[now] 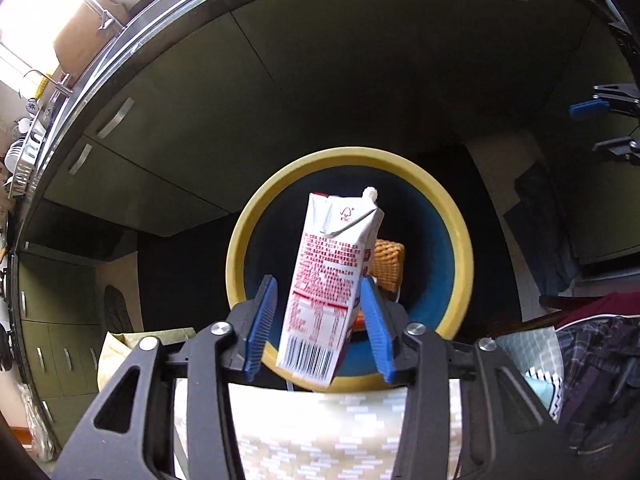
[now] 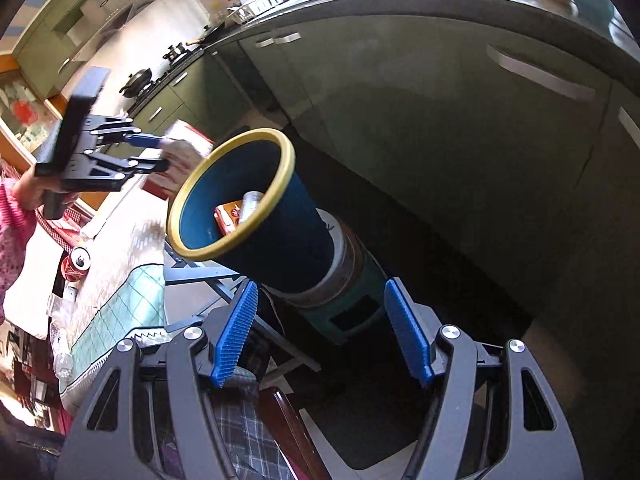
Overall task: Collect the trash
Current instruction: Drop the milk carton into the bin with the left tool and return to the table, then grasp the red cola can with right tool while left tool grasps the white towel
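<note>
Hanging between left claw's (image 1: 320, 332) 2 spread fingers: 1 carton (image 1: 326, 292); right claw (image 2: 326, 334) agape.

Bin (image 1: 460, 240) mouth open above; carton (image 1: 326, 292) between spread pads of left gripper (image 1: 320, 320) blocks straight entry. Cabinet fronts (image 2: 440, 120) close behind bin. Right gripper (image 2: 324, 332) unobstructed, nothing between pads.
</note>
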